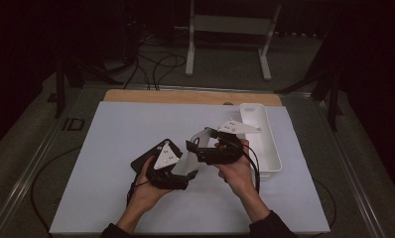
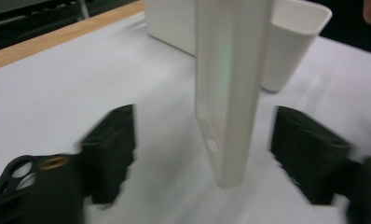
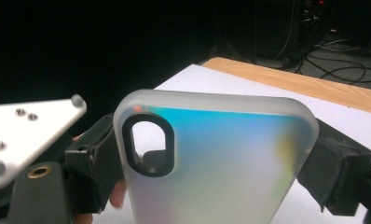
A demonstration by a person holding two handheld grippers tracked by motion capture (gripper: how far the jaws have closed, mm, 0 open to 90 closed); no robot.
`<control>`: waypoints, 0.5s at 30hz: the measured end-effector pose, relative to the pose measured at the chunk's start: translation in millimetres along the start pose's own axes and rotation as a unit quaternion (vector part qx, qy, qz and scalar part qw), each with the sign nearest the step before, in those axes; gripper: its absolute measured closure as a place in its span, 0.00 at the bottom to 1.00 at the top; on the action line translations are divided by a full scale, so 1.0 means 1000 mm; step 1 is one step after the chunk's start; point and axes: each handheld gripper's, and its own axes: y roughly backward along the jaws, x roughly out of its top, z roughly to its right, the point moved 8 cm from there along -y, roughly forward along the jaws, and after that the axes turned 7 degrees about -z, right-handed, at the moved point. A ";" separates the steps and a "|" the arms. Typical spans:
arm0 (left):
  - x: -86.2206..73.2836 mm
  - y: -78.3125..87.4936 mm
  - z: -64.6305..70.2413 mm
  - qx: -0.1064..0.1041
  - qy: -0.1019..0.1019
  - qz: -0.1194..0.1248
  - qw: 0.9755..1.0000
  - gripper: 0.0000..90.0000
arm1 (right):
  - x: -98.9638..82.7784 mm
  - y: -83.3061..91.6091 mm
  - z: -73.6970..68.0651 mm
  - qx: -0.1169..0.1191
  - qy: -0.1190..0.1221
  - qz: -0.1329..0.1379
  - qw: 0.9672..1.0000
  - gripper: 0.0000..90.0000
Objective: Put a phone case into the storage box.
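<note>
Right gripper (image 3: 207,172): jaws clamped on phone case (image 3: 211,158), camera hole visible.
Left gripper (image 2: 202,154): jaws apart, case edge-on between, untouched.
High view: white tray (image 1: 265,144) beside.

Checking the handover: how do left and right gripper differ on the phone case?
Right gripper pads press both side edges of the phone case; left gripper pads stand clear either side of it. Right gripper's camera faces the case's flat back, left gripper's its thin edge. Both straddle the same case.
</note>
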 end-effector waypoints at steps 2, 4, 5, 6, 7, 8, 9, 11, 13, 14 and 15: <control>0.002 0.004 -0.006 0.009 0.015 0.009 1.000 0.16 | 0.000 0.000 0.002 0.000 -0.001 0.001 1.000 0.18; 0.002 0.007 -0.010 0.015 0.018 0.014 1.000 0.12 | 0.000 0.001 0.003 0.000 0.000 -0.001 1.000 0.18; 0.002 0.007 -0.010 0.015 0.018 0.014 1.000 0.10 | 0.000 0.001 0.003 0.000 0.000 -0.001 1.000 0.18; 0.003 0.009 -0.011 0.013 0.020 0.018 1.000 0.07 | 0.000 0.001 0.004 -0.001 0.002 -0.002 1.000 0.18; 0.004 0.011 -0.013 0.011 0.018 0.024 0.999 0.05 | 0.000 0.001 0.004 -0.001 0.002 -0.002 1.000 0.18; 0.004 0.013 -0.014 0.012 0.017 0.026 0.999 0.03 | 0.000 0.001 0.004 -0.001 0.002 -0.002 1.000 0.18; 0.004 0.015 -0.016 0.013 0.015 0.028 0.999 0.02 | 0.000 0.001 0.005 -0.002 0.003 -0.002 1.000 0.18; 0.004 0.017 -0.018 0.015 0.014 0.032 0.999 0.01 | 0.001 0.002 0.006 -0.003 0.005 -0.002 1.000 0.18; 0.004 0.020 -0.020 0.018 0.013 0.036 0.999 0.00 | 0.001 0.002 0.006 -0.006 0.006 -0.003 1.000 0.18; 0.004 0.021 -0.021 0.018 0.012 0.037 0.999 0.00 | 0.001 0.003 0.007 -0.008 0.008 -0.003 1.000 0.18; 0.004 0.023 -0.022 0.023 0.010 0.039 0.999 0.00 | 0.002 0.003 0.008 -0.010 0.009 -0.003 1.000 0.18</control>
